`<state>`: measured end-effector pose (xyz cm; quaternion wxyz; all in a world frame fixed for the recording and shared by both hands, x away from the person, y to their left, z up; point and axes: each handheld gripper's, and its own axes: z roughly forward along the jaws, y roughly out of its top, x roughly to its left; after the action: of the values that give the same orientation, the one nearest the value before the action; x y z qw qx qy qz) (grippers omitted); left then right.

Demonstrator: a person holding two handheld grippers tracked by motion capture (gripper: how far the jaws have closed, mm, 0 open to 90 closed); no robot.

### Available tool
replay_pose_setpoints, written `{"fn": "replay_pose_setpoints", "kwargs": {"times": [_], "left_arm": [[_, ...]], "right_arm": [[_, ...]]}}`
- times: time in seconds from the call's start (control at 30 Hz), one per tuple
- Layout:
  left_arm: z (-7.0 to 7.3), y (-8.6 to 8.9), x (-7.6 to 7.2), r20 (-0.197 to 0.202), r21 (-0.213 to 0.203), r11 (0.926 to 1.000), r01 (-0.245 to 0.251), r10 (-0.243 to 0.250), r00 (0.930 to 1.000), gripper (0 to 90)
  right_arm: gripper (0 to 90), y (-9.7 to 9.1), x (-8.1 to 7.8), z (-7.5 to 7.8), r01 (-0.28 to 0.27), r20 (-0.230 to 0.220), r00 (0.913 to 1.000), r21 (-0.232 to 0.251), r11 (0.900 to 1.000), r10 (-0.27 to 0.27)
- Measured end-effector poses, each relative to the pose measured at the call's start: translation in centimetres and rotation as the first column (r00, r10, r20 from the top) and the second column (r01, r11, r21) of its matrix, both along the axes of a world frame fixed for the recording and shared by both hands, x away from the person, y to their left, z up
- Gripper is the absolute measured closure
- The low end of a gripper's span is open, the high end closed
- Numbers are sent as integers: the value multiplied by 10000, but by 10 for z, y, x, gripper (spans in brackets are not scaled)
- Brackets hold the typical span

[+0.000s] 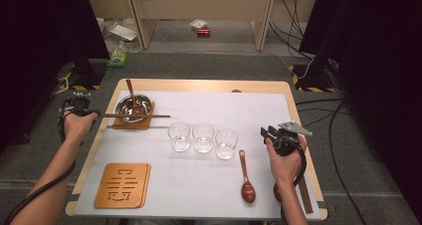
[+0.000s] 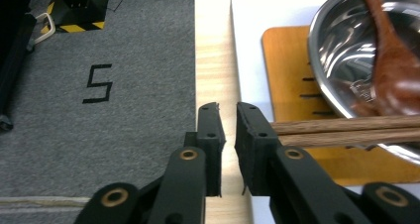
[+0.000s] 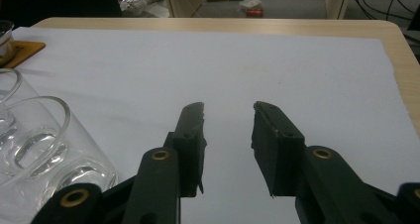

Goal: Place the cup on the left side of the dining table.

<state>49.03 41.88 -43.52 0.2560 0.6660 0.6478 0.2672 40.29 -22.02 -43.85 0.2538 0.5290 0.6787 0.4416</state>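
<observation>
Left gripper (image 2: 229, 135) sits at the table's left edge, over the bare wooden strip between the grey carpet and the white sheet (image 1: 209, 180). Jaws a narrow slit apart, nothing between them. The chopsticks (image 2: 346, 130) lie just beside its right jaw, their near ends touching or almost touching that jaw's outer face; cannot tell which. They run level across the rim of the steel bowl (image 2: 341, 50), which stands on a wooden coaster (image 2: 287, 60) near the table's far-left corner. A wooden spoon (image 2: 391, 60) rests inside the bowl, handle leaning out over the far rim.

Right gripper (image 3: 228, 130) at the right side, jaws apart with only bare white sheet between and ahead of them. Wide clear stretch runs from there to the far table edge. The nearest of three glasses (image 3: 44, 149) stands just off its left jaw.

From the high view: glasses in a row mid-table, a second spoon (image 1: 246, 177) near the right hand (image 1: 284, 160), a carved coaster (image 1: 123, 184) at the near-left corner. More chopsticks (image 1: 304, 192) lie along the near-right edge.
</observation>
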Motion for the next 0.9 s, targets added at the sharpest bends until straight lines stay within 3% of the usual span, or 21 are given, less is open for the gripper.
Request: {"fn": "replay_pose_setpoints", "kwargs": {"times": [0.1,0.23,0.6,0.77,0.8,0.9], "left_arm": [[3,-2,-3,167,161,9998,-89,86,9998,719],[7,-4,-7,407,70,9998,-204,201,9990,638],[16,-22,-19,971,-729,9973,38,33,9953,406],[20,-37,-23,1090,-1056,9935,432,-316,9935,372],[20,-37,-22,1230,-878,9937,703,-592,9906,370],[22,-45,-24,1239,-1031,9925,664,-534,9909,365]], "right_arm": [[653,0,0,0,-4,-4,10000,13,10000,4],[653,0,0,0,-12,-9,10000,-5,10000,12],[653,1,0,0,-9,-55,10000,35,10000,9],[652,1,0,-1,-32,-53,10000,76,10000,33],[652,0,0,-1,-40,-37,10000,76,10000,40],[652,0,1,-1,-33,-68,10000,127,9999,34]]}}
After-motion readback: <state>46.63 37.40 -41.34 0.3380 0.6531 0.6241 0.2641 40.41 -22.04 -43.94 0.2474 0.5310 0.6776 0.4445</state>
